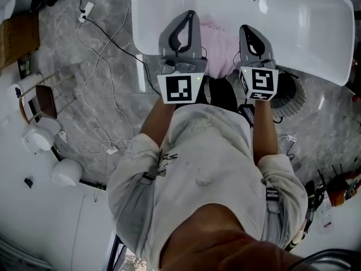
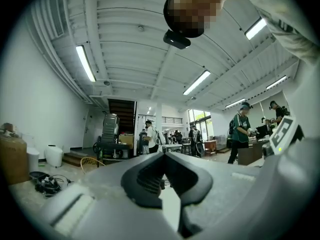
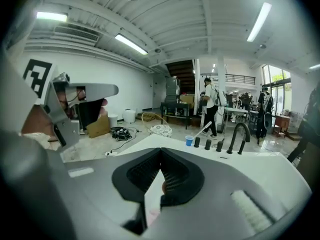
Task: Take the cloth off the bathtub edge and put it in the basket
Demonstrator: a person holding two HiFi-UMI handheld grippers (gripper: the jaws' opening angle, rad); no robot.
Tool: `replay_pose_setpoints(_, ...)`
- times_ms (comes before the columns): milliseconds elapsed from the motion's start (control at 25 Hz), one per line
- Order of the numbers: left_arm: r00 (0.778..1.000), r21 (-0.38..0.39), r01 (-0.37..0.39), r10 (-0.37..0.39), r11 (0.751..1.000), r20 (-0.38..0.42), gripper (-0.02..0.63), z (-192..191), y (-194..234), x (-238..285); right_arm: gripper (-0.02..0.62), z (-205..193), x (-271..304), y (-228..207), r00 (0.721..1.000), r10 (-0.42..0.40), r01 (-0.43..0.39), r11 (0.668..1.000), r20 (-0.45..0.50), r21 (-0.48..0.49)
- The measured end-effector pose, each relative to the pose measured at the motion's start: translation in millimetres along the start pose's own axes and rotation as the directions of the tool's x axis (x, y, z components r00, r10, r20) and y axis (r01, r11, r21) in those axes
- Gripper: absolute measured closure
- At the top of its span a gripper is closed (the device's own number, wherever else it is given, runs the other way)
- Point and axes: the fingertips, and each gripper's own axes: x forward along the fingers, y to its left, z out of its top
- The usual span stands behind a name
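A pink cloth (image 1: 217, 44) lies draped over the near edge of the white bathtub (image 1: 304, 33). My two grippers hover over that edge on either side of it. The left gripper (image 1: 190, 14) stands just left of the cloth, its jaws closed tip to tip with nothing between them (image 2: 164, 153). Just right of the cloth is the right gripper (image 1: 246, 30), also shut and empty (image 3: 161, 149). Below its jaws in the right gripper view, a bit of the pink cloth (image 3: 151, 217) shows. A dark wicker basket (image 1: 292, 97) sits on the floor under the tub's right side.
Black faucet fittings (image 3: 240, 134) and a blue cup (image 3: 189, 140) stand on the tub's far rim. White cables (image 1: 96, 66) trail over the grey floor at left, near a chair (image 1: 42, 103) and white containers (image 1: 66, 172). Several people stand far back in the hall.
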Motion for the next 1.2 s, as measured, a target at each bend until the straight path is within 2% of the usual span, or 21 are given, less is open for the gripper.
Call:
replay_pose_setpoints(120, 0.999, -0.008, 0.008, -0.008, 1.000, -0.033, 0.604, -24, 3, -6, 0.592, -38, 10, 13, 0.997, 0.043, -0.043, 0.999, -0.059, 0.013)
replay_pose_setpoints(240, 0.998, -0.022, 0.014, -0.015, 1.000, -0.060, 0.604, -45, 7, -11, 0.584, -78, 23, 32, 0.983, 0.138, -0.132, 0.990, -0.123, 0.053)
replay_pose_setpoints(280, 0.997, -0.027, 0.015, -0.017, 1.000, -0.070, 0.604, -53, 8, -13, 0.552, -93, 26, 39, 0.974, 0.172, -0.165, 0.985, -0.150, 0.059)
replay_pose_setpoints(400, 0.994, -0.048, 0.017, -0.022, 0.999, -0.107, 0.604, -77, 7, -18, 0.518, -139, 32, 56, 0.941, 0.238, -0.235, 0.971, -0.239, 0.039)
replay_pose_setpoints(520, 0.990, -0.056, 0.021, -0.028, 0.998, -0.135, 0.604, -100, 7, -21, 0.469, -185, 39, 70, 0.896, 0.288, -0.293, 0.955, -0.338, 0.036)
replay_pose_setpoints(640, 0.984, -0.069, 0.024, -0.036, 0.997, -0.173, 0.604, -121, 8, -29, 0.408, -228, 40, 84, 0.830, 0.329, -0.362, 0.932, -0.450, 0.014)
replay_pose_setpoints(680, 0.982, -0.074, 0.027, -0.040, 0.997, -0.185, 0.604, -127, 7, -32, 0.394, -241, 38, 89, 0.802, 0.342, -0.391, 0.921, -0.489, 0.004)
replay_pose_setpoints(760, 0.977, -0.086, 0.029, -0.047, 0.996, -0.208, 0.604, -138, 5, -38, 0.308, -266, 32, 100, 0.736, 0.368, -0.463, 0.886, -0.569, -0.026)
replay_pose_setpoints(840, 0.973, -0.100, 0.028, -0.050, 0.995, -0.224, 0.604, -144, 4, -42, 0.244, -286, 27, 107, 0.674, 0.367, -0.539, 0.838, -0.640, -0.087)
replay_pose_setpoints(960, 0.970, -0.120, 0.023, -0.051, 0.993, -0.236, 0.604, -151, 2, -46, 0.156, -312, 23, 111, 0.594, 0.320, -0.637, 0.748, -0.738, -0.188)
replay_pose_setpoints(1080, 0.967, -0.131, 0.026, -0.058, 0.991, -0.247, 0.604, -157, 1, -48, 0.080, -338, 22, 114, 0.518, 0.279, -0.716, 0.659, -0.809, -0.231)
replay_pose_setpoints(1200, 0.964, -0.139, 0.025, -0.060, 0.990, -0.260, 0.604, -163, 4, -50, 0.057, -362, 27, 119, 0.457, 0.245, -0.768, 0.594, -0.855, -0.241)
